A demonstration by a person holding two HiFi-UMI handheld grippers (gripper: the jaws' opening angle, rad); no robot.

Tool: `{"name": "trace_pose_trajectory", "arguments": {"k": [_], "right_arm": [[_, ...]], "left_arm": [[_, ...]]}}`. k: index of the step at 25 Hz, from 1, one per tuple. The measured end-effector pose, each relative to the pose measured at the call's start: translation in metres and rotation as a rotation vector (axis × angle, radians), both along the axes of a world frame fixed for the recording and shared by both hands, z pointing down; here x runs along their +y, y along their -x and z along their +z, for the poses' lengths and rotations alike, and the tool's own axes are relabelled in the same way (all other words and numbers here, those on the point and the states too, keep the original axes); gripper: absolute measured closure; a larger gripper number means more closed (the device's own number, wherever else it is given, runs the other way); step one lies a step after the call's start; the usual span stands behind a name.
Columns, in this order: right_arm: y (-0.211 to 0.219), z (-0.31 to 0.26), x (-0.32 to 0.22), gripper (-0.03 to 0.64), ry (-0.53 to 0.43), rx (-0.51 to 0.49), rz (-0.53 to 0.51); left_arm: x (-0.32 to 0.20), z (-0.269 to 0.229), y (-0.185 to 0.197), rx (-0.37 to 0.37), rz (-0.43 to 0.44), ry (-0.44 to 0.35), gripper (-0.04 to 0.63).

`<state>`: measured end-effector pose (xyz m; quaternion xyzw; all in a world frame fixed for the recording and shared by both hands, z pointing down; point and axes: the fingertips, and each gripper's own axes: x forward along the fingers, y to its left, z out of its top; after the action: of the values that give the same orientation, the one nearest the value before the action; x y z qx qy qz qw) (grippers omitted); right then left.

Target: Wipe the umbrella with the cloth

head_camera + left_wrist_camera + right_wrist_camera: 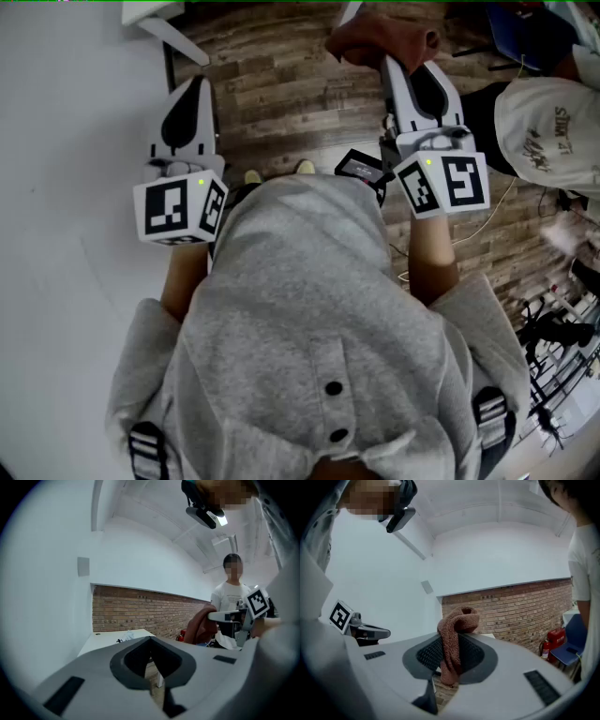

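The right hand-held gripper is clenched on a rust-brown knitted cloth, which bunches above its jaws and hangs between them, over the wood-plank floor. The left hand-held gripper is clenched with nothing in it, facing what may be a white bench.

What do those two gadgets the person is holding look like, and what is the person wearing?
Both the left gripper and right gripper are white plastic, tapering to black-lined jaws. Each carries a cube of black-and-white square markers with a small green light. The person wears a grey top with two dark buttons.
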<state>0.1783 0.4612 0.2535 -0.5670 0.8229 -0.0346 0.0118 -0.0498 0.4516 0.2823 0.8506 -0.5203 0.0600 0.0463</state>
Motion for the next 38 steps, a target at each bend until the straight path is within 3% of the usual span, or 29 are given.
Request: {"name": "trace_pose_trajectory", "arguments": {"k": [6, 17, 26, 38], "right_arm": [[-0.002, 0.001, 0.008, 0.537, 0.007, -0.023, -0.001], [0.012, 0.013, 0.014, 0.540, 0.019, -0.047, -0.113], [0.022, 0.011, 0.025, 0.541, 0.002, -0.055, -0.122], [0.054, 0.010, -0.009, 0.541, 0.023, -0.033, -0.117]], "left_arm": [[0.007, 0.001, -0.001, -0.006, -0.001, 0.002, 0.580], [0.015, 0.002, -0.006, -0.032, -0.018, -0.010, 0.580], [0.026, -0.001, -0.002, -0.025, 0.000, -0.031, 0.580], [-0.018, -0.004, 0.015, -0.013, 0.066, -0.051, 0.580]]}}
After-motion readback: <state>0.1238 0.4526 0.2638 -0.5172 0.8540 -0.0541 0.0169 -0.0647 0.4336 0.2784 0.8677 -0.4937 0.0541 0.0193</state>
